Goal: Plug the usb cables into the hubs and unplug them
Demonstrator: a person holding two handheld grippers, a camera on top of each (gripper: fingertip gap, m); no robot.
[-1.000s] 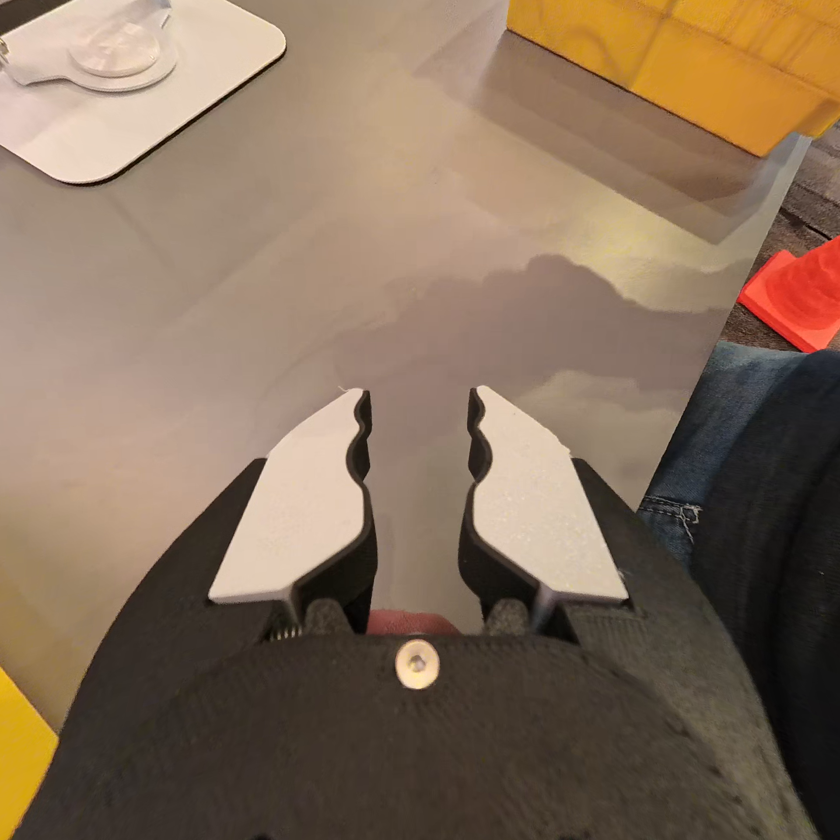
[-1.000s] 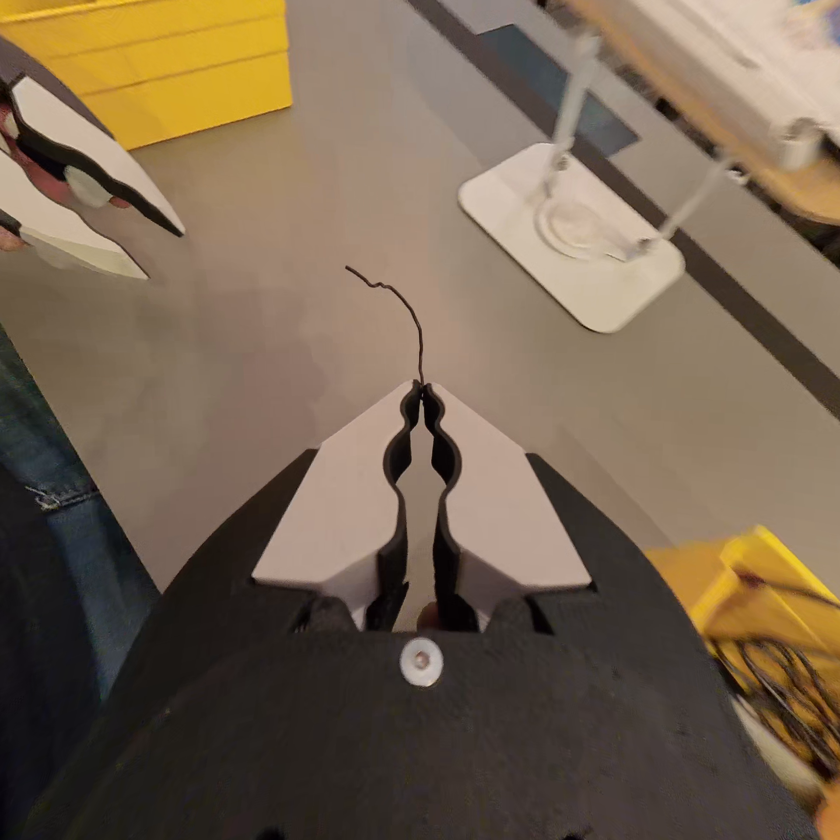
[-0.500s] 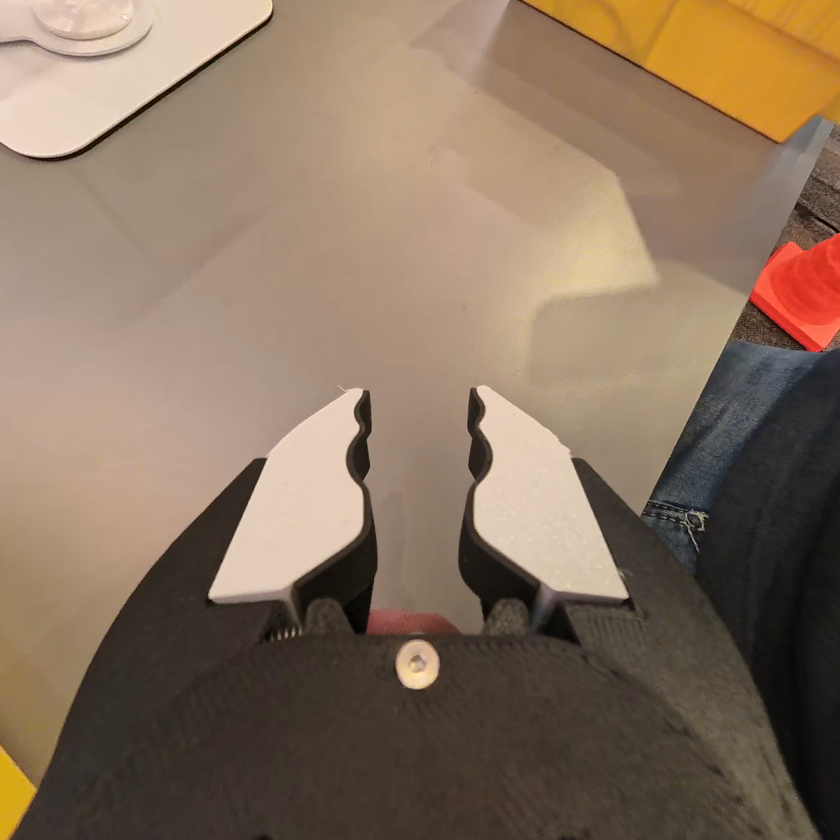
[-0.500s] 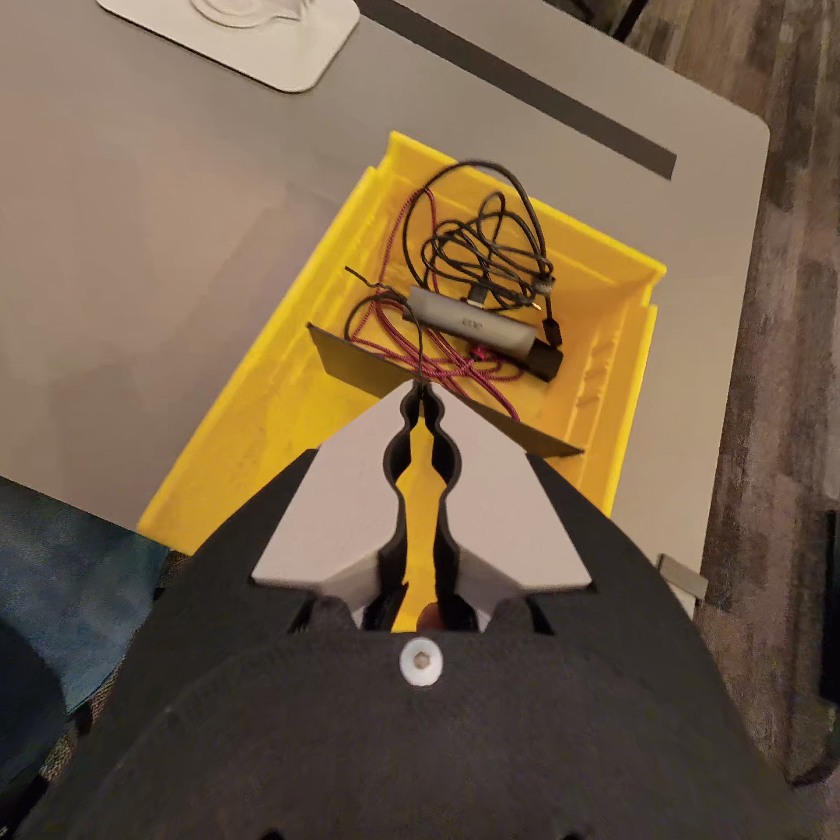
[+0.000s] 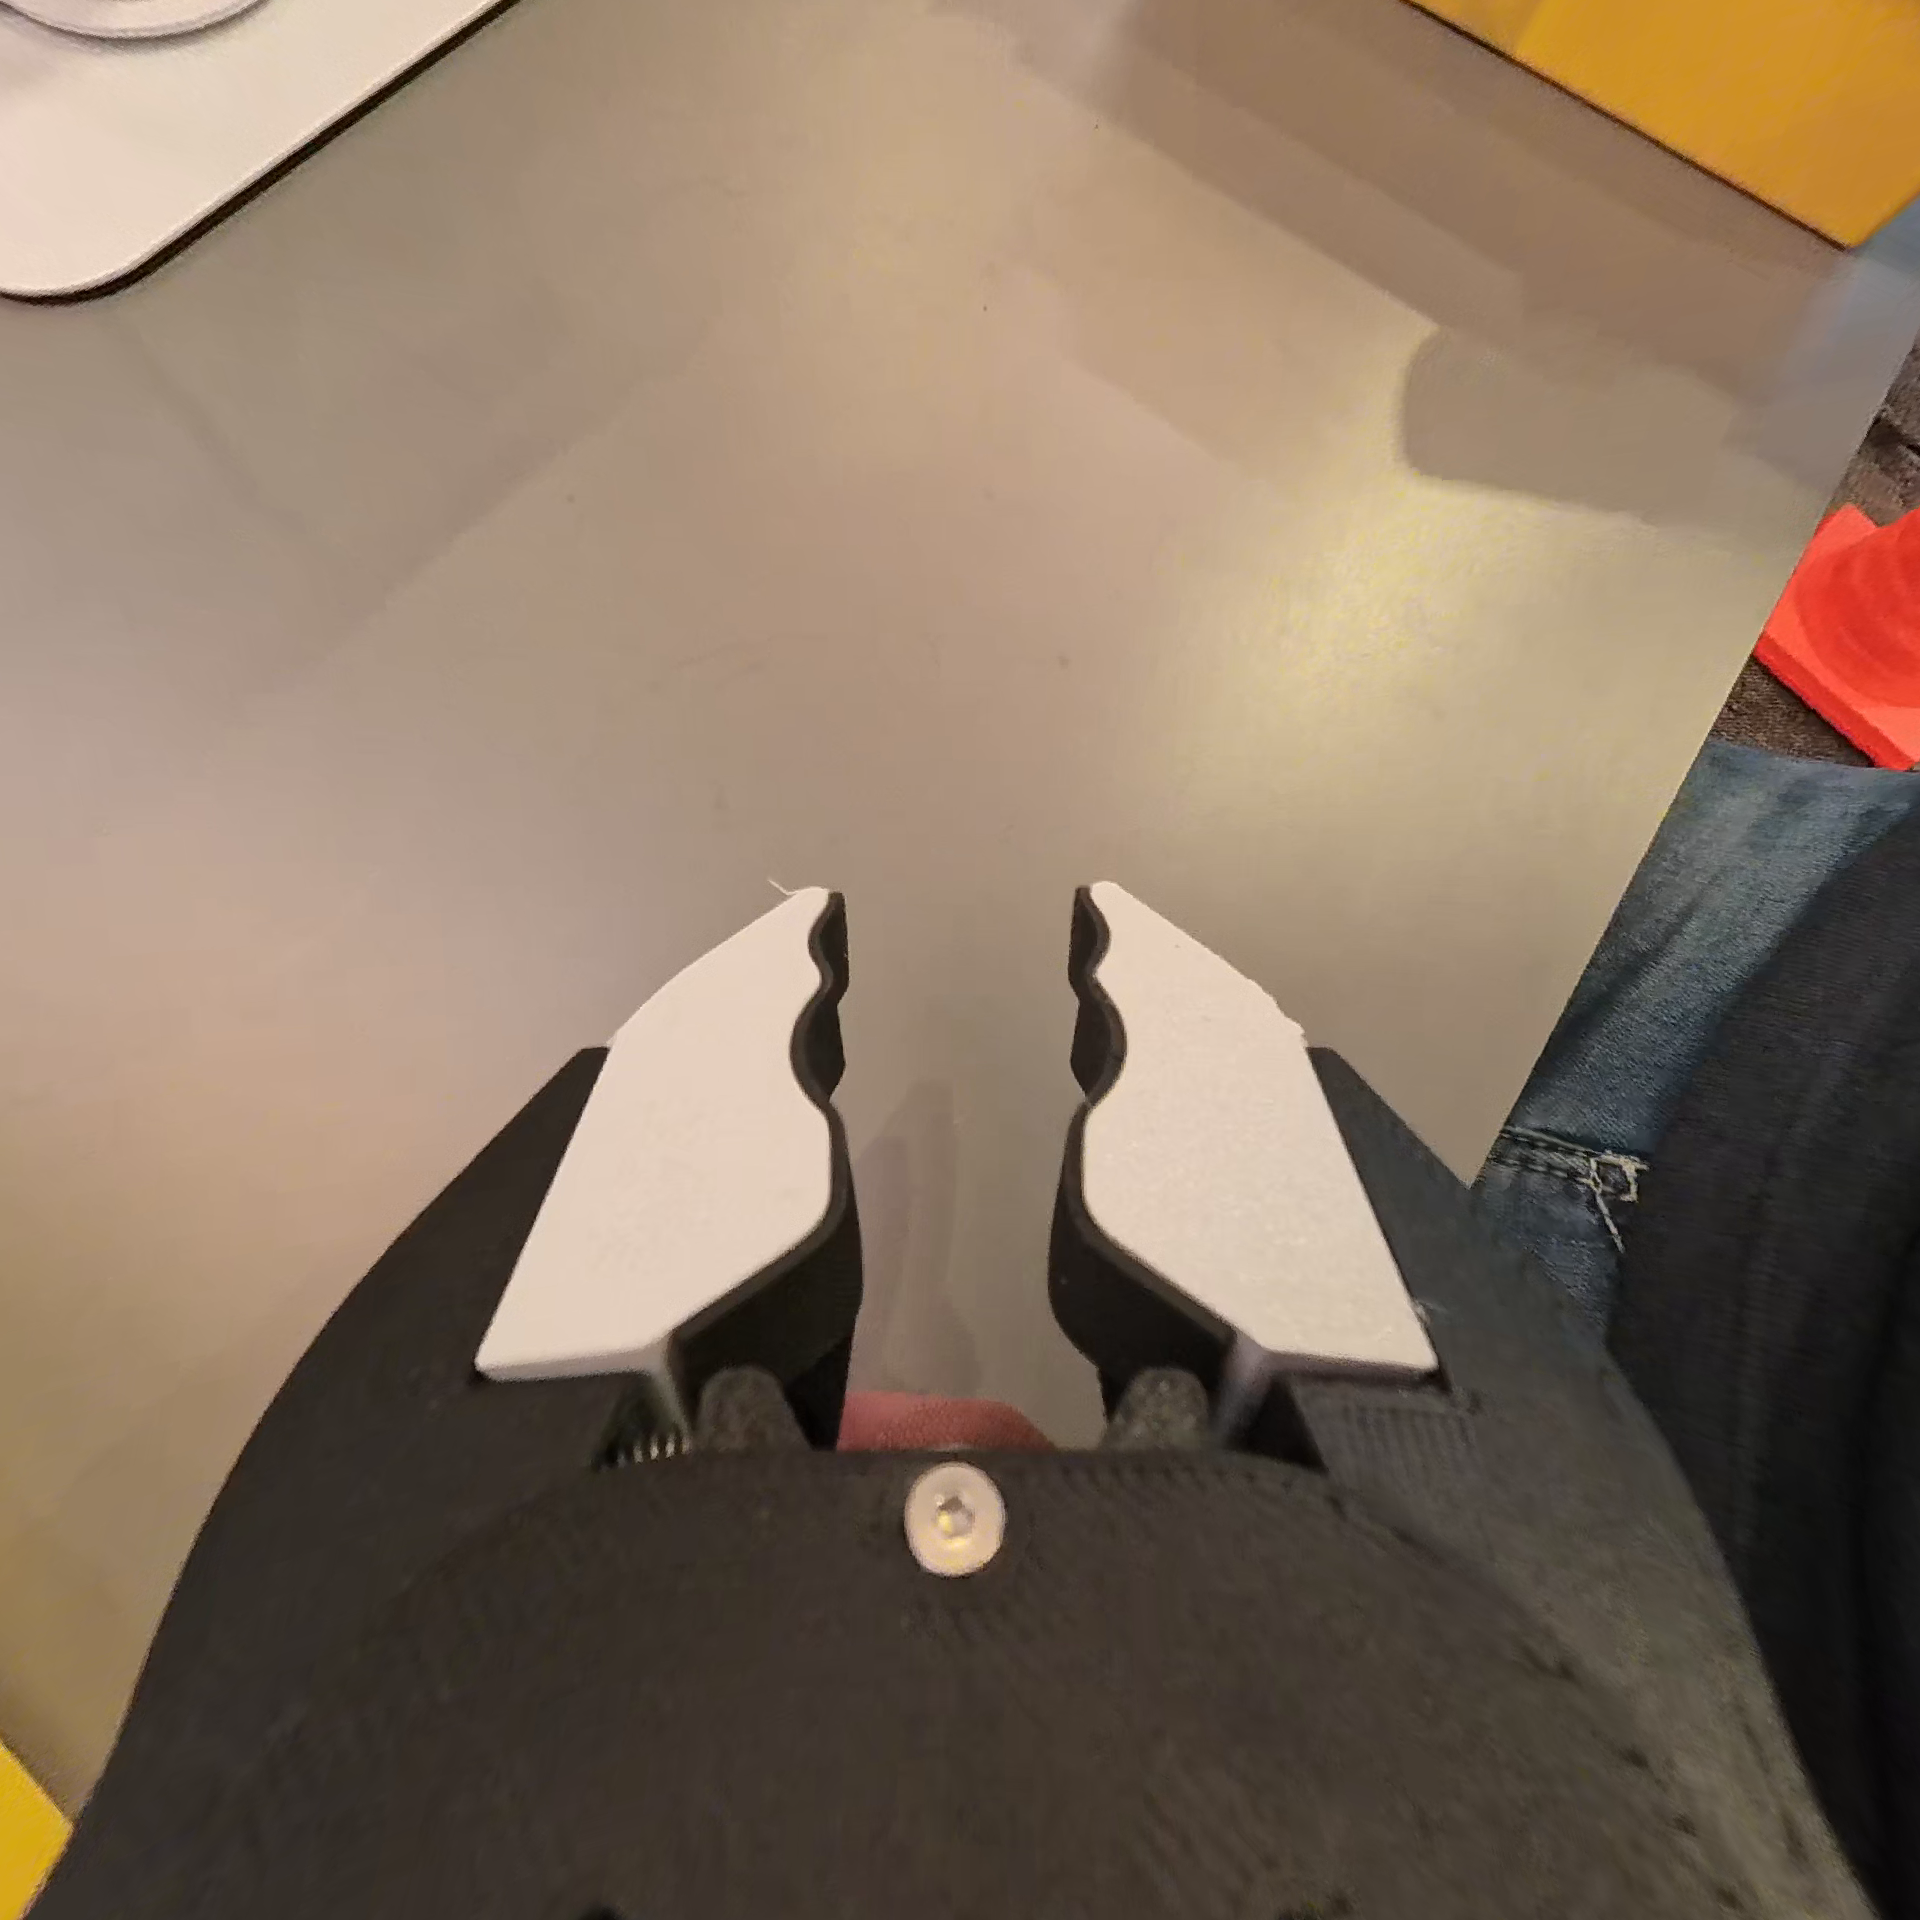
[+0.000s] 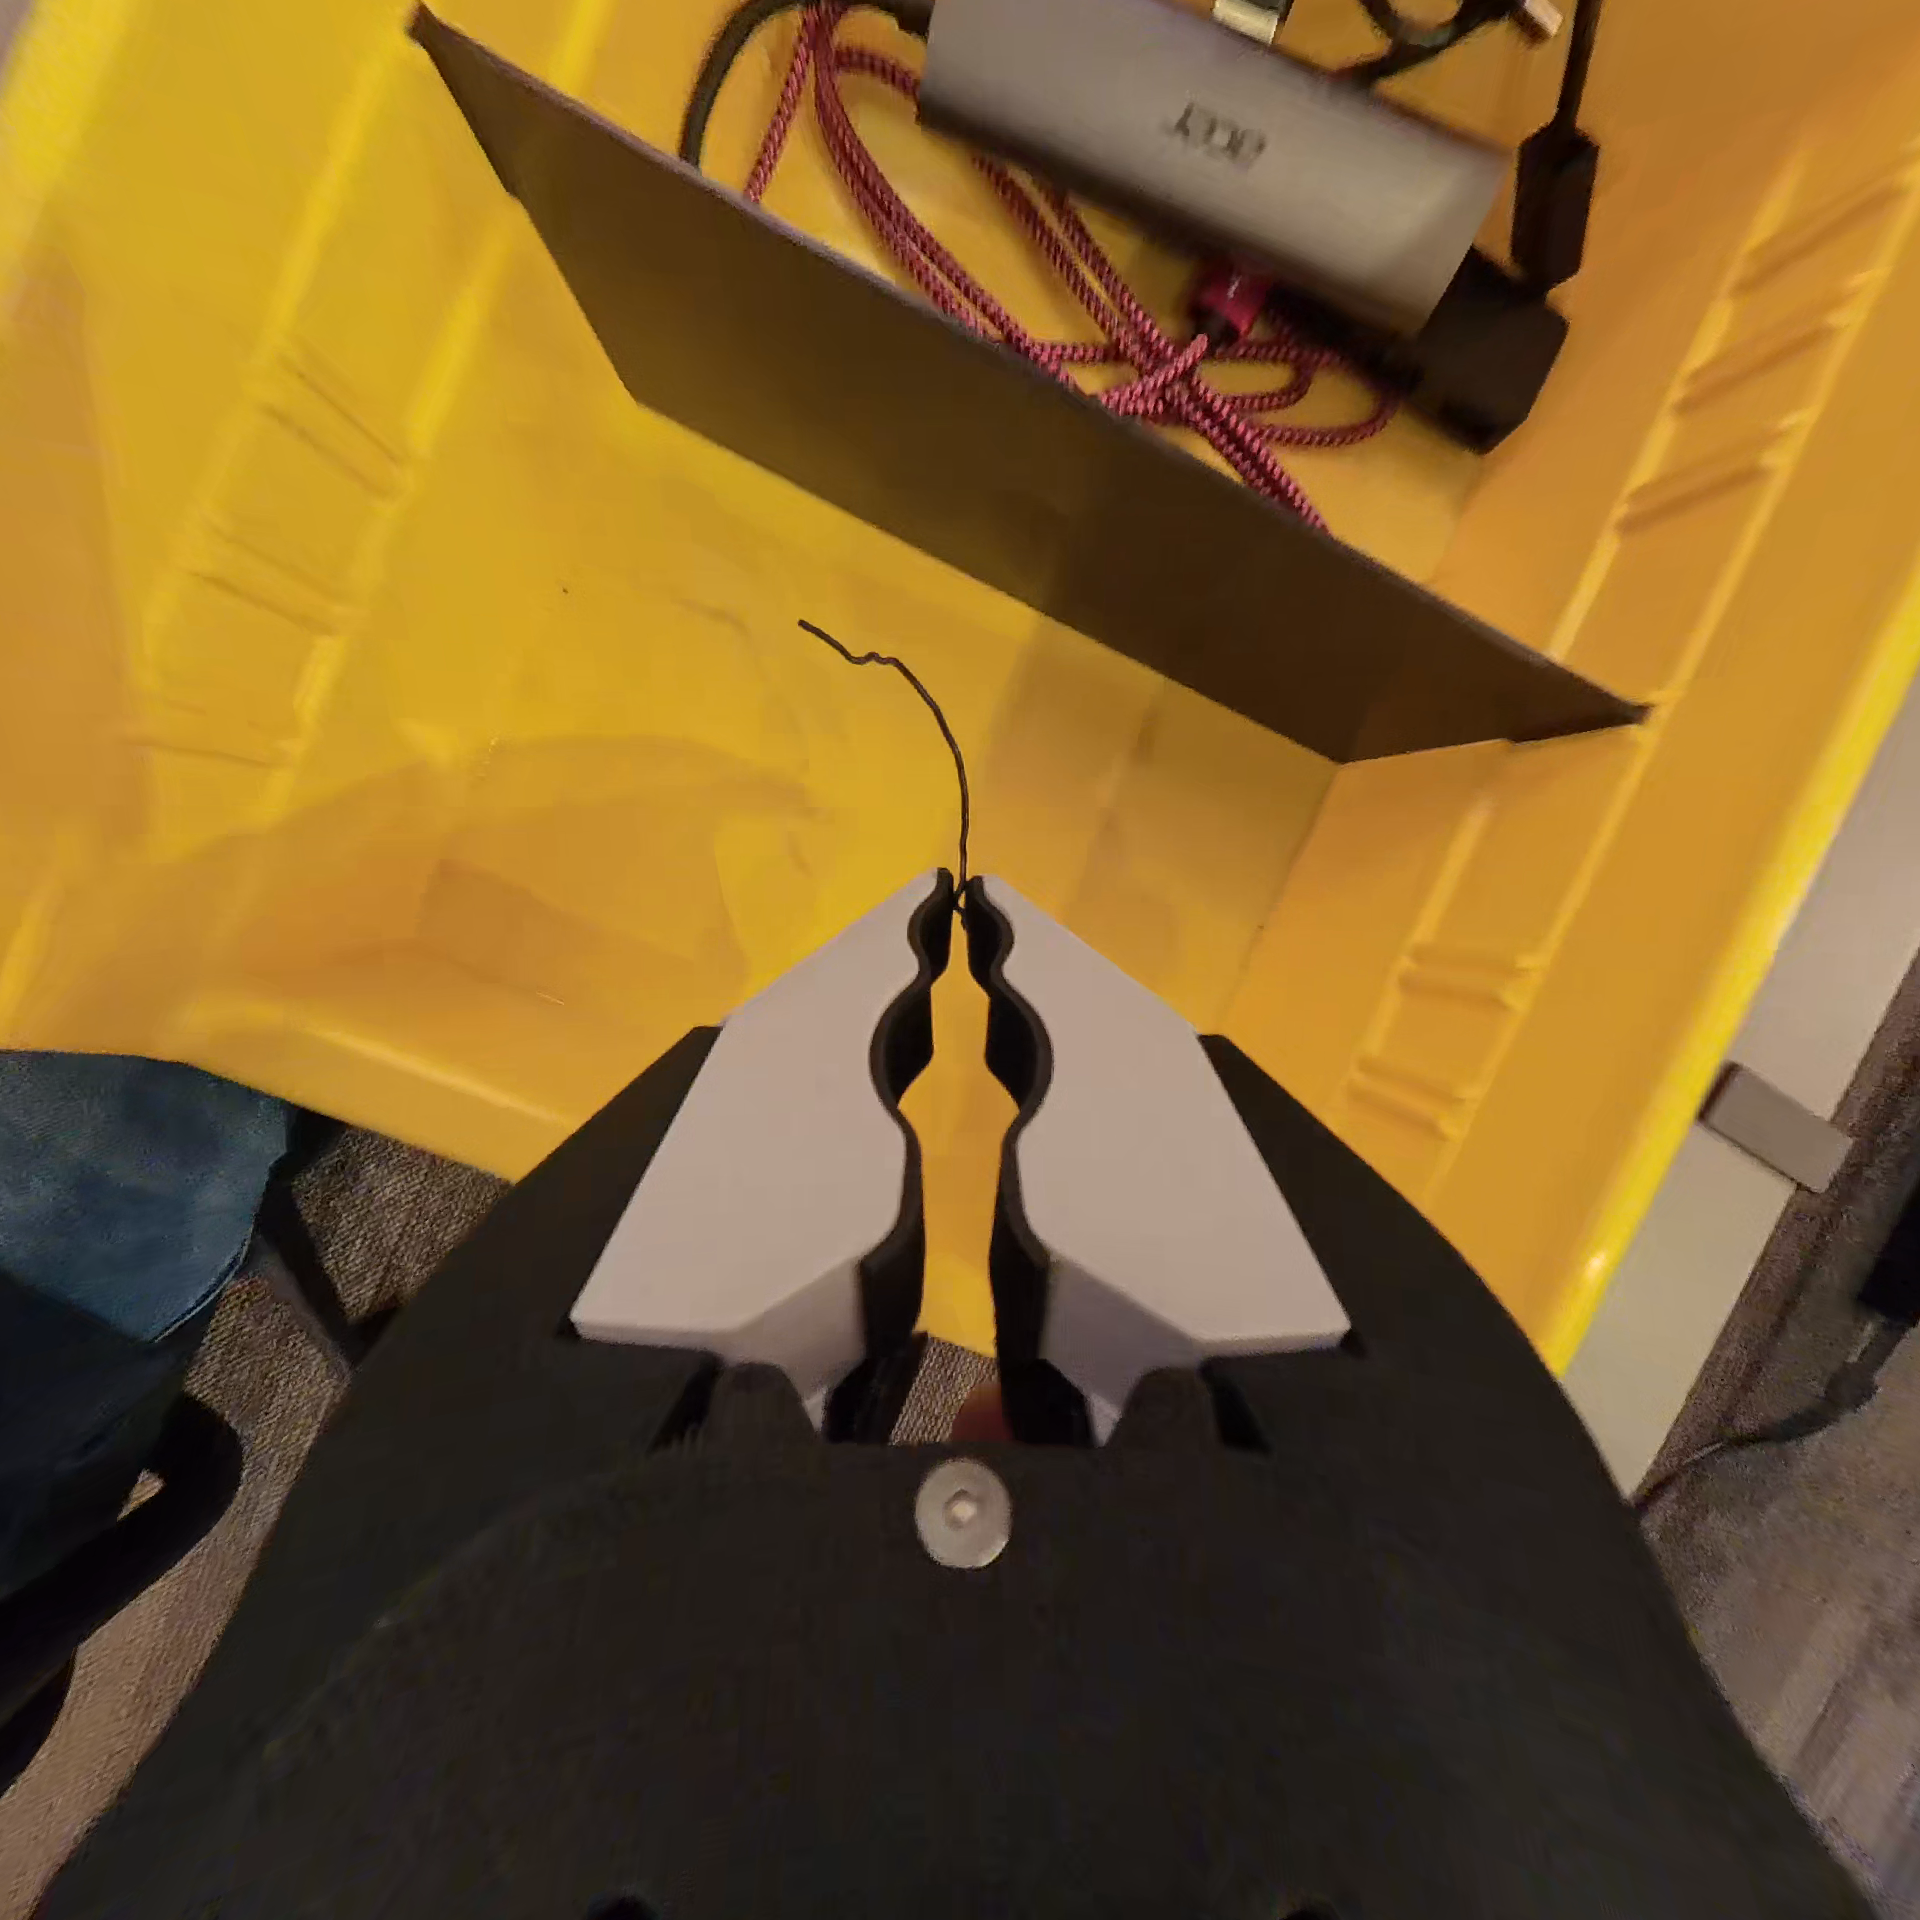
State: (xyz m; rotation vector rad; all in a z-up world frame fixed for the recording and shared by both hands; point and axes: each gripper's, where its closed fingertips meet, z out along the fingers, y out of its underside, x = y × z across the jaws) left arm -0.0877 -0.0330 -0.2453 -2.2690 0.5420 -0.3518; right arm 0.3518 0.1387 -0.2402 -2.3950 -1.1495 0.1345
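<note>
Over on the left, the left gripper point(image 5: 958, 925) hangs above a bare grey table point(image 5: 727, 571), its jaws apart with nothing between them. A white stand base point(image 5: 156, 135) sits at the table's far left corner, a yellow box point(image 5: 1704, 94) at the far right, and an orange cone point(image 5: 1860, 644) lies on the floor past the table edge, beside a person's jeans point(image 5: 1662, 997).

Further right, the right gripper point(image 6: 961, 883) hovers over the near, bare compartment of a yellow bin point(image 6: 364, 520). Its jaws are together at the tips, pinching a thin black wire point(image 6: 925, 707) that curls up and to the left. Beyond a dark divider point(image 6: 935, 395), the far compartment holds a grey hub point(image 6: 1226, 156) resting on a tangle of red braided cable point(image 6: 1091, 343) and black cable point(image 6: 1558, 177); whether any cable is plugged into the hub cannot be told.
</note>
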